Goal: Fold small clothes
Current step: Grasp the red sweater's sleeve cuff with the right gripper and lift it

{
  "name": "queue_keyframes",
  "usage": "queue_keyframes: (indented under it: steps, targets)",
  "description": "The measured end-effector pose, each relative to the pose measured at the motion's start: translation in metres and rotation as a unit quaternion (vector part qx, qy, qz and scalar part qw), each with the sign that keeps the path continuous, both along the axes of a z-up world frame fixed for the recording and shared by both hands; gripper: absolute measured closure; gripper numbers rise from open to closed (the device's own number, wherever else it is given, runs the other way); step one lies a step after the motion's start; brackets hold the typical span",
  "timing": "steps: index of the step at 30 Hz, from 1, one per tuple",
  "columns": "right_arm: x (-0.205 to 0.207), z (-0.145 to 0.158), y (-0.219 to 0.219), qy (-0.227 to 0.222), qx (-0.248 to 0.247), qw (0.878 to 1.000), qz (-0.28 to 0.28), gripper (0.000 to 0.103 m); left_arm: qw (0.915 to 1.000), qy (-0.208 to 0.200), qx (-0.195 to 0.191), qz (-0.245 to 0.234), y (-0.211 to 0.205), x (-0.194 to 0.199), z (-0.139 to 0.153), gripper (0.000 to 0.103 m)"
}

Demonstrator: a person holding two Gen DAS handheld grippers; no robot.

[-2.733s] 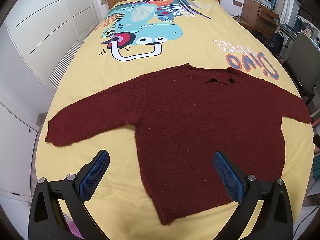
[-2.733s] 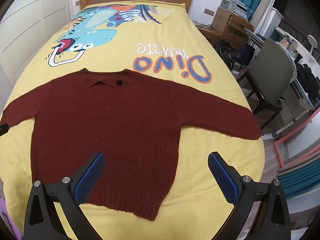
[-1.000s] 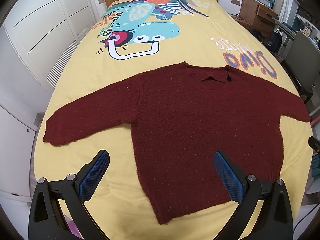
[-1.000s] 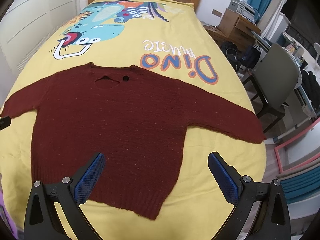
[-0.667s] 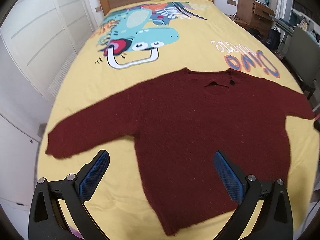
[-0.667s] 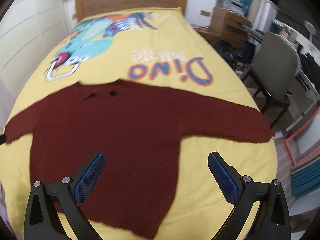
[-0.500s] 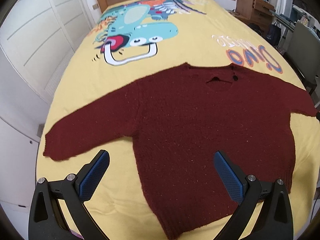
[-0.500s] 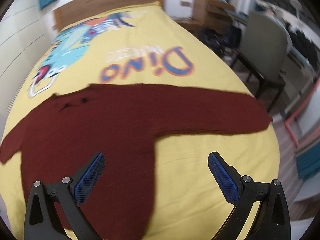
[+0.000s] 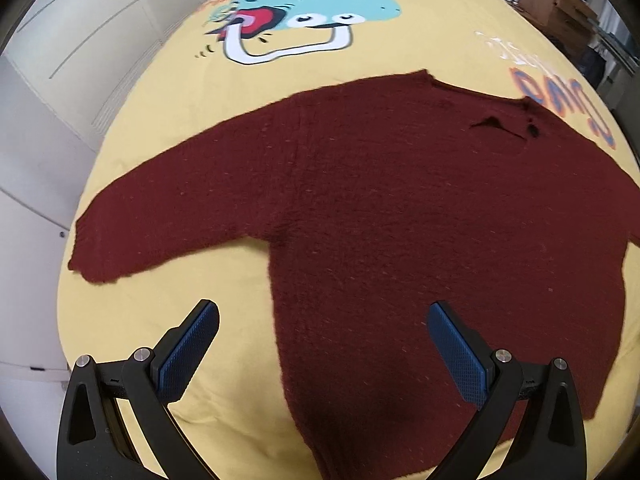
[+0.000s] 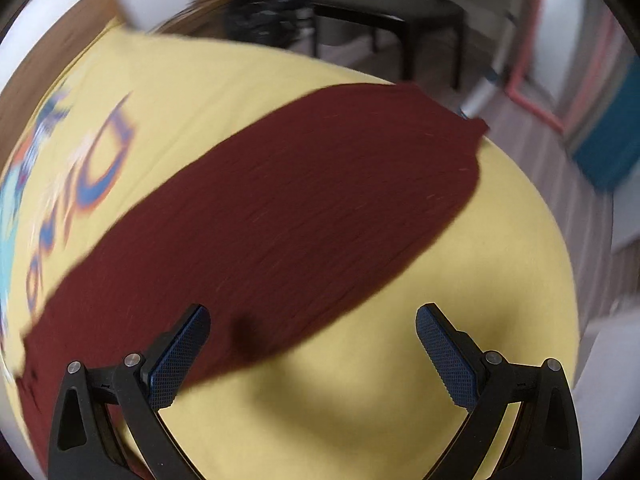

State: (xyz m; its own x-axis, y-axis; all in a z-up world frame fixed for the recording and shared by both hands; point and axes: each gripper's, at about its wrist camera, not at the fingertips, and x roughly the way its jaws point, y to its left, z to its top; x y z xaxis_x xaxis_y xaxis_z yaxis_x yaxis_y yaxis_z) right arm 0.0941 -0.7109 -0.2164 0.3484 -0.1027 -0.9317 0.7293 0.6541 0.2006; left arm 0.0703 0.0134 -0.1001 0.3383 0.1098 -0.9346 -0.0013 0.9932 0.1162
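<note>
So the dark red sweater (image 9: 400,220) is lying flat on the yellow dino bedspread (image 9: 168,120), sleeves spread out. Left gripper (image 9: 322,344) hovers over its hem, fingers wide, holding nothing. Right gripper (image 10: 312,344) is wide too, above the sleeve (image 10: 320,184), though that view's pretty blurry.

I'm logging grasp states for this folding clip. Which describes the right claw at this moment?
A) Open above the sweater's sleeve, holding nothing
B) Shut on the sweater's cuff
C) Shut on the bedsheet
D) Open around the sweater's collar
A: the right claw has its jaws spread wide with nothing between them, above the lower edge of the maroon sweater's sleeve, which lies flat on the yellow bedsheet.
</note>
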Motion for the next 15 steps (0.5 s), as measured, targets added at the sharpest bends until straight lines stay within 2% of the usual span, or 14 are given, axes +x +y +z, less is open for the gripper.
queue_keyframes:
  steps: [3, 7, 8, 9, 10, 12, 13, 15]
  targets:
    - [0.001, -0.016, -0.025, 0.022, 0.012, 0.999, -0.034, 0.001, 0.9998, 0.004, -0.016, 0.013, 0.007, 0.003, -0.004, 0.001]
    - [0.006, -0.023, -0.045, 0.005, 0.033, 0.998, -0.06, 0.001, 0.9994, 0.011, -0.024, 0.024, 0.011, 0.004, -0.008, 0.001]
    - [0.008, -0.022, -0.046, 0.009, 0.034, 0.997, -0.062, 0.005, 0.9993, 0.014, -0.025, 0.026, 0.013, 0.004, -0.01, 0.001]
    - [0.011, -0.021, -0.049, 0.017, 0.032, 0.997, -0.065, 0.015, 0.9991, 0.016, -0.028, 0.027, 0.013, 0.005, -0.011, 0.001]
    - [0.014, -0.02, -0.053, 0.014, 0.033, 0.997, -0.062, 0.021, 0.9989, 0.02, -0.031, 0.028, 0.014, 0.006, -0.014, 0.001]
    - [0.019, -0.018, -0.061, 0.007, 0.043, 0.997, -0.056, 0.052, 0.9986, 0.027, -0.036, 0.028, 0.015, 0.006, -0.019, 0.001]
    - [0.021, -0.017, -0.062, 0.01, 0.046, 0.997, -0.054, 0.056, 0.9986, 0.028, -0.036, 0.028, 0.014, 0.008, -0.022, 0.001]
    - [0.026, -0.011, -0.061, 0.001, 0.051, 0.998, -0.04, 0.09, 0.9987, 0.027, -0.033, 0.029, 0.014, 0.009, -0.025, 0.001]
